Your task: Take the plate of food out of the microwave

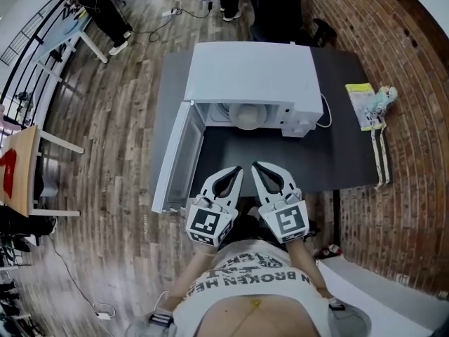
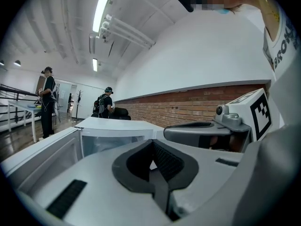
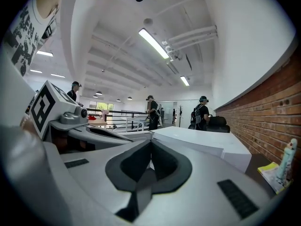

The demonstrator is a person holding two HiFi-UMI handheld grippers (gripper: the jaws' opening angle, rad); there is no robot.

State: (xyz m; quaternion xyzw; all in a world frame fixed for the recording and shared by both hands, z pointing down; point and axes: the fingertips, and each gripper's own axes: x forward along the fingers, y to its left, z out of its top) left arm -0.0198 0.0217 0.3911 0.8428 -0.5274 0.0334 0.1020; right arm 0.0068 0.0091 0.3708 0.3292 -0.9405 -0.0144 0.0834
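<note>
A white microwave (image 1: 252, 76) stands on a dark table (image 1: 351, 146), its door (image 1: 174, 161) swung open to the left. Inside the cavity sits a pale round plate of food (image 1: 247, 116). My left gripper (image 1: 238, 169) and right gripper (image 1: 255, 166) hover side by side near the table's front edge, well short of the cavity. Both are shut with nothing between the jaws. In the left gripper view the left gripper (image 2: 151, 142) points at the open microwave (image 2: 108, 135). From the right gripper view, the right gripper (image 3: 150, 142) faces the microwave's white top (image 3: 197, 140).
A yellow booklet (image 1: 360, 104) and a small doll (image 1: 382, 98) lie at the table's right end by the brick wall (image 1: 414, 139). Wood floor (image 1: 105, 153) spreads to the left with a desk (image 1: 21, 167). Several people (image 3: 151, 111) stand far off.
</note>
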